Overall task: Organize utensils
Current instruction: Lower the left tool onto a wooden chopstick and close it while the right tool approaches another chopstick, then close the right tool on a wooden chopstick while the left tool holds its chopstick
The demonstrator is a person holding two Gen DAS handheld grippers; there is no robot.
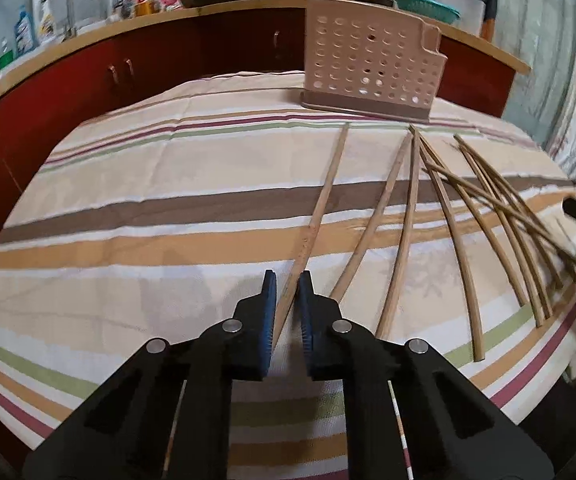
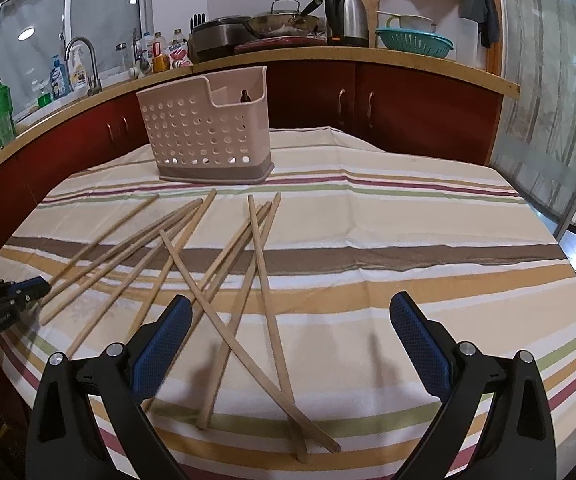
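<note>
Several wooden chopsticks lie fanned on the striped tablecloth [image 1: 147, 184]. My left gripper [image 1: 288, 280] is nearly closed around the leftmost chopstick [image 1: 324, 196], which runs between its blue pads; whether the pads clamp it is unclear. A pink perforated utensil holder [image 1: 372, 66] stands upright at the far side of the table, also in the right wrist view [image 2: 207, 136]. My right gripper [image 2: 292, 308] is wide open and empty, hovering over the crossed chopsticks [image 2: 263, 280]. The left gripper shows at the left edge of the right wrist view [image 2: 27, 288].
A red cabinet with a wooden counter [image 2: 408, 64] runs behind the table, carrying a kettle [image 2: 348, 18], pans, a teal colander [image 2: 416, 42] and bottles near a tap [image 2: 83, 60]. A curtain [image 2: 548, 120] hangs at the right.
</note>
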